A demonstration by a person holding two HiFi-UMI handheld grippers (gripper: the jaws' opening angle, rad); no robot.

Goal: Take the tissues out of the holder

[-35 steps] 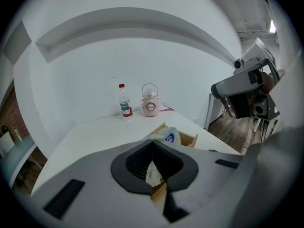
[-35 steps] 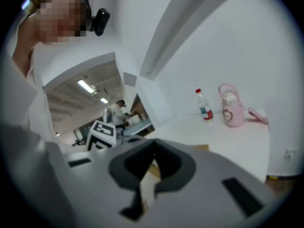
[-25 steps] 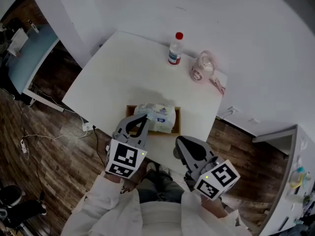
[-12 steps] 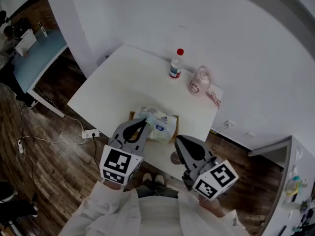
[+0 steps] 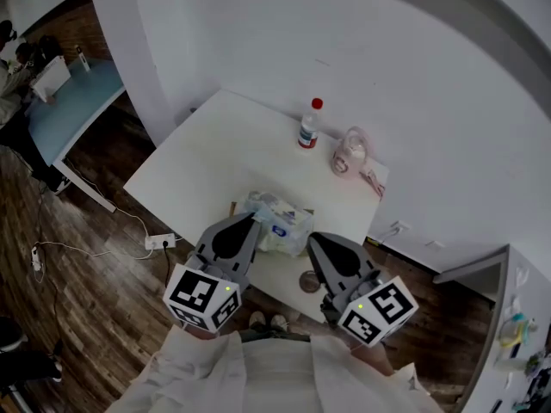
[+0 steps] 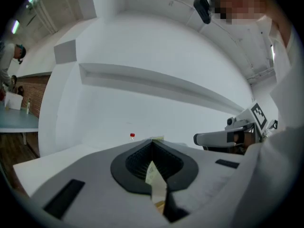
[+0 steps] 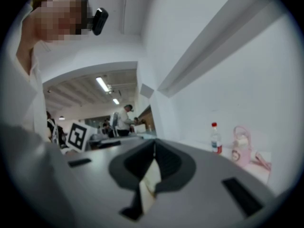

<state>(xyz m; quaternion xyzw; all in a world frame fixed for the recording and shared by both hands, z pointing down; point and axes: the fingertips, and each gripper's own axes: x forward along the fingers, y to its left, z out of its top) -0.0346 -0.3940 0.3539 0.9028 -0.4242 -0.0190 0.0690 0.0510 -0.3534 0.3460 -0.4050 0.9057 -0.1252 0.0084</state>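
Head view: left tongs (image 5: pixel 252 219) and right tongs (image 5: pixel 312 237) pinched shut on tissues (image 5: pixel 280 218), looking partly up out of holder (image 5: pixel 232 206) on desk (image 5: pixel 207 162). Left to do: lifting clear.

We wear a white garment with long, creased sleeves (image 5: pixel 172 377). Our left gripper (image 5: pixel 252 219) and our right gripper (image 5: pixel 312 238) have grey bodies with black ribbed pads on the inner side. Each one carries a white cube (image 5: pixel 201 295) with black square markers and a small green light. A small black camera (image 6: pixel 203 7) is on our head
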